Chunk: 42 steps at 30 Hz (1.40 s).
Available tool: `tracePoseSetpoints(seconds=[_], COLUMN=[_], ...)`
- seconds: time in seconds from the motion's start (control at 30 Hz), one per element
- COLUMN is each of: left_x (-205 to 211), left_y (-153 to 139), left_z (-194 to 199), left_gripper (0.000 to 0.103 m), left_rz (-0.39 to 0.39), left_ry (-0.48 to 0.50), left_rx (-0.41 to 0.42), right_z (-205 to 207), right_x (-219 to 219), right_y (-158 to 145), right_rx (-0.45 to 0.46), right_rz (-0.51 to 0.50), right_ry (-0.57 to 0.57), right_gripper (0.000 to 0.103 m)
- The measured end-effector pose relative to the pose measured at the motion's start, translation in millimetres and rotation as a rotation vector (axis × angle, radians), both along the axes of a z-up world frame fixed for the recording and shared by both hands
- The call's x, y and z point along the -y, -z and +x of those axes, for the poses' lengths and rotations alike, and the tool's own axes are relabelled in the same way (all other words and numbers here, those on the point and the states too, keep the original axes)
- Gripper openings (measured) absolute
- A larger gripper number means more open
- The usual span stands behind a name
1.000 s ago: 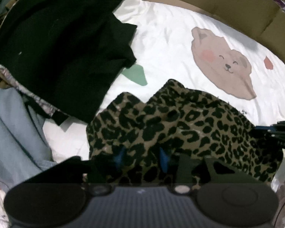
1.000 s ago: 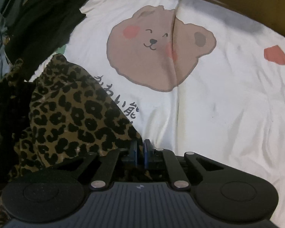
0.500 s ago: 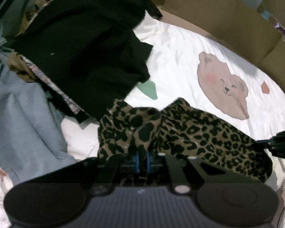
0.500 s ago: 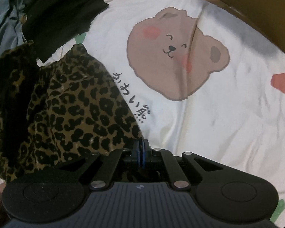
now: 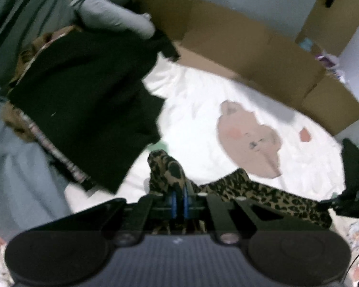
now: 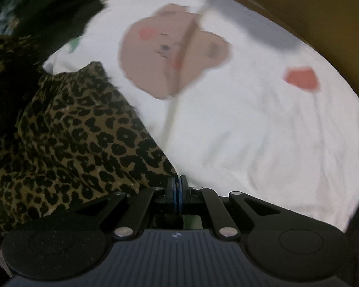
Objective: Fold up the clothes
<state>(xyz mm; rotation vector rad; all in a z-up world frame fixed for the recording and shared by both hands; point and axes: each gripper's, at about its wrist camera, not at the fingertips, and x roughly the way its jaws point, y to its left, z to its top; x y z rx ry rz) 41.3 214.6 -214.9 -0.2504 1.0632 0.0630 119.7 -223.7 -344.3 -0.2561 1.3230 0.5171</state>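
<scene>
A leopard-print garment (image 5: 263, 195) hangs stretched between my two grippers above a white bedsheet (image 5: 198, 110) printed with a brown bear. My left gripper (image 5: 178, 197) is shut on one bunched corner of it, with cloth sticking up past the blue pads. In the right wrist view the garment (image 6: 76, 134) drapes down to the left. My right gripper (image 6: 177, 189) is shut on its other edge. The right gripper also shows at the right edge of the left wrist view (image 5: 347, 203).
A pile of clothes lies at the left: a black garment (image 5: 83, 110), a grey-blue one (image 5: 14, 177) and a grey one (image 5: 112, 16). Brown cardboard (image 5: 251, 47) stands along the far side of the bed. The bear print (image 6: 172, 55) and a red patch (image 6: 301, 77) mark the sheet.
My left gripper shut on the garment's corner. Both grippers rose and lifted the garment off the sheet, pulling it taut between them. Both views are blurred by motion.
</scene>
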Motion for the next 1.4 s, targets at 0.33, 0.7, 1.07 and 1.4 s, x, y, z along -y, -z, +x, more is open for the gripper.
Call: tracePoseSetpoints(seconds=[0.33, 0.7, 1.07, 1.4], left_x=[40, 73, 53, 47], left_y=[-1, -5, 57, 56], left_z=[25, 31, 34, 24], left_gripper=[0.005, 0.005, 0.008, 0.032], left_rz=[-0.064, -0.114, 0.013, 0.100], left_ry=[0.099, 0.219, 0.197, 0.231], left_rx=[0.030, 0.053, -0.096, -0.125], right_z=[-30, -54, -84, -85], right_x=[82, 90, 103, 87], right_y=[-23, -29, -19, -24], right_rx=[0.035, 0.042, 0.025, 0.035], right_rz=[-0.047, -0.035, 0.002, 0.053], right_ry=[0.223, 0.392, 0.524, 0.466], right_gripper=[0.000, 0.000, 0.002, 0.026])
